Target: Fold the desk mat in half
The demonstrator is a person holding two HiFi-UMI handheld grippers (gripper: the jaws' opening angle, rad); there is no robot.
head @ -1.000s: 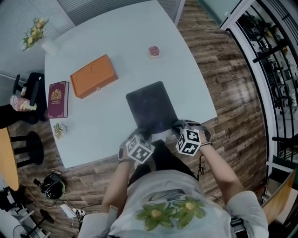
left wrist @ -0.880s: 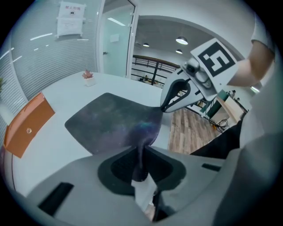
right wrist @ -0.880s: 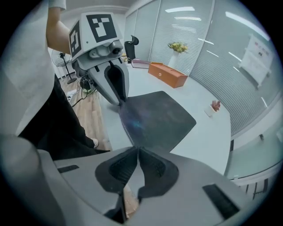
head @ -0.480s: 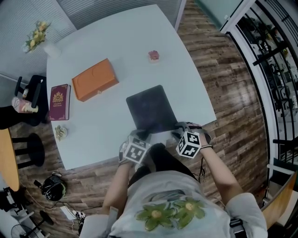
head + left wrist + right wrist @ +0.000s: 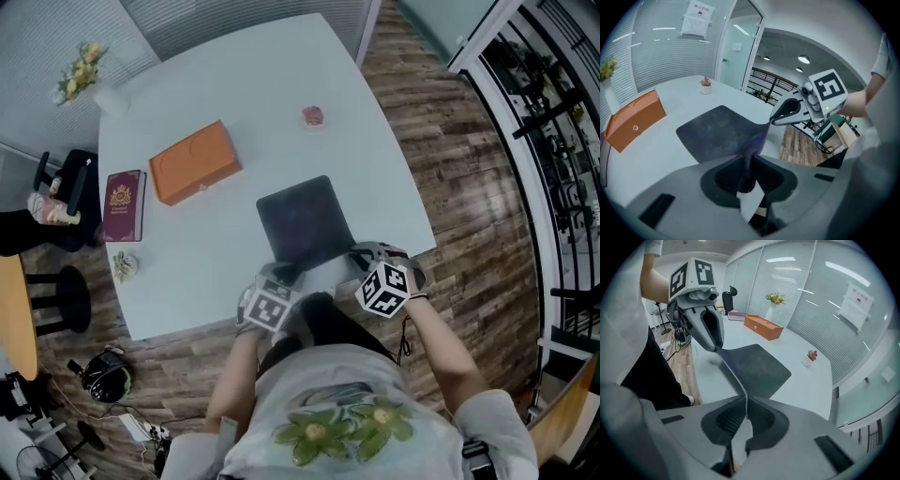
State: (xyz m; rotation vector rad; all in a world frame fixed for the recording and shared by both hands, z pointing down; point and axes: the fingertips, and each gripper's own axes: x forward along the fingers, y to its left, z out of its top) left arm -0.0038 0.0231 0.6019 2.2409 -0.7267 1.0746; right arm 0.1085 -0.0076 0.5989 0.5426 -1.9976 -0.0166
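Clamping the desk mat [image 5: 302,220] by its near corners, with left gripper [image 5: 747,171] jaws just eased wider and right gripper [image 5: 746,408] jaws just closed; holding that edge off the worktop [image 5: 206,234], rest flat ahead, for folding.

Left claw [image 5: 749,163], jaws just opening, pinches raised desk mat [image 5: 715,133] corner.

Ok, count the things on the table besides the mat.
5: orange box left of the mat; red book at the left edge; small pale object near the front-left corner; flower vase at the far-left corner; pink plant beyond the mat. The near edge is partly hidden.
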